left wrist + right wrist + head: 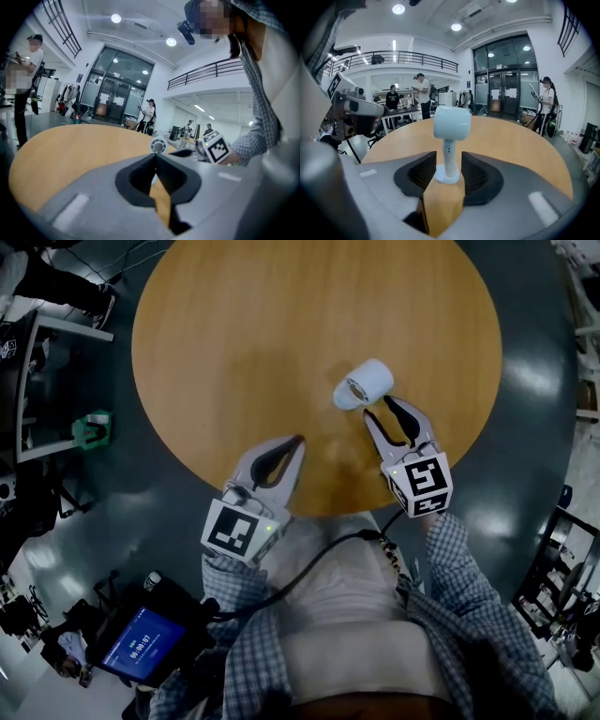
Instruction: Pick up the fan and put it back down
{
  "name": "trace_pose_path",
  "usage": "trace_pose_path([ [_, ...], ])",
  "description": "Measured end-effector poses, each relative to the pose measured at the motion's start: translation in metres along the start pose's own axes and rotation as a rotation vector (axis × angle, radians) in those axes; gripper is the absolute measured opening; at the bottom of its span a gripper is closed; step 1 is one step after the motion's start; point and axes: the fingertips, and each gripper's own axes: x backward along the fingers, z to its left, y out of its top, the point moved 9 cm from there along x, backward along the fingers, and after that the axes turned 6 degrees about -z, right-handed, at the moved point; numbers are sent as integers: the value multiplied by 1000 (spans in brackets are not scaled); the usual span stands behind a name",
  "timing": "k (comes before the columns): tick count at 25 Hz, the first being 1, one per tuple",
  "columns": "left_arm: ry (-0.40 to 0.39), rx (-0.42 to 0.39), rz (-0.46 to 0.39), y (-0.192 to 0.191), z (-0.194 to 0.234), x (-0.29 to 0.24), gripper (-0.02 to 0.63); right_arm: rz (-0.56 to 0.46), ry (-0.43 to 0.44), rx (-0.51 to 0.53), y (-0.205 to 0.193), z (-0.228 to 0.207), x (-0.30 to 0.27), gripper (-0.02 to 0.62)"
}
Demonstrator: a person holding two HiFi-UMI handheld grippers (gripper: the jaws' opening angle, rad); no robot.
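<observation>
The fan (451, 123) stands upright on the counter (281, 334), its stem between the right claw's (378, 409) parted jaws, seemingly untouched. The left claw (298, 440), closed and empty, sits farther off.

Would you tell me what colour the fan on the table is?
Pale blue-white fan; clearest in right gripper view.

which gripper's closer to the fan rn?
Right. The right gripper has its open jaws either side of the fan stem; the left gripper, shut, sits apart to the fan's left.
</observation>
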Motion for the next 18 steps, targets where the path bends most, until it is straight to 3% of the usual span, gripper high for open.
trace_pose_path([
  [11,-103,-48,-82,17,-15,-4,0,-210,-76,-31,58,18,59,-6],
  [18,-130,-85,-103,22,-23,-16,0,-291,-63,-26,70,12,74,-8],
])
